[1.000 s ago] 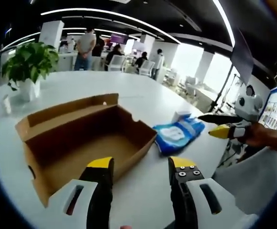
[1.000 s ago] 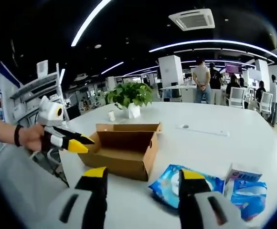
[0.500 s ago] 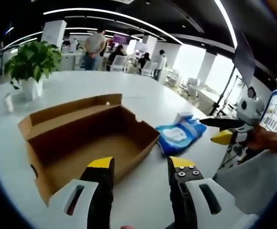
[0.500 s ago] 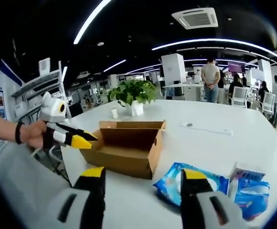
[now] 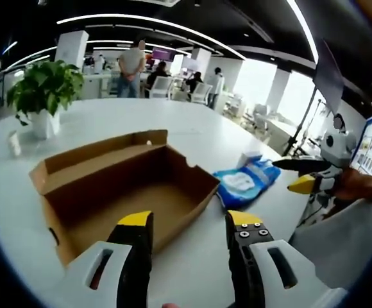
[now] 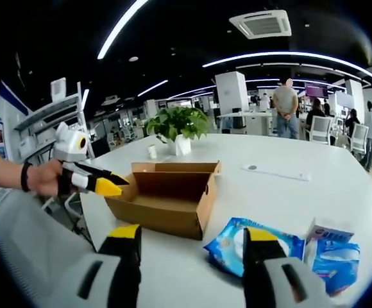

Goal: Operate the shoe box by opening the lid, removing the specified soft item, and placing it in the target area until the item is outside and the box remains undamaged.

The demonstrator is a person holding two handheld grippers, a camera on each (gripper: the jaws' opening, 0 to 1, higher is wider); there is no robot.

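A: Box status, L gripper view?
B: Cardboard shoe box (image 5: pixel 125 192) lies open on the white table (image 5: pixel 192 128), lid flap folded back on the far side; inside looks bare brown card. Left gripper (image 5: pixel 189 221) hovers just near the box's near corner, jaws apart w/ a clear gap, yellow tips, nothing betw. them.

A: Soft item?
B: Blue soft pack (image 5: pixel 245 181) lies on the table outside the box, just beside its right end, not touching as far as seen. A small white carton (image 5: pixel 245 156) sits behind it.

A: R gripper?
B: Right gripper (image 6: pixel 191 234), seen along its own jaws, is spread apart and holds nothing; it hangs above the table edge, near the soft pack. In the L gripper view it comes in from the right, held in a hand (image 5: pixel 353 185), black and yellow tips parted.

A: Background?
B: Potted plant (image 6: pixel 178 125) in a white pot behind the box; people standing far back; ceiling strip lights.
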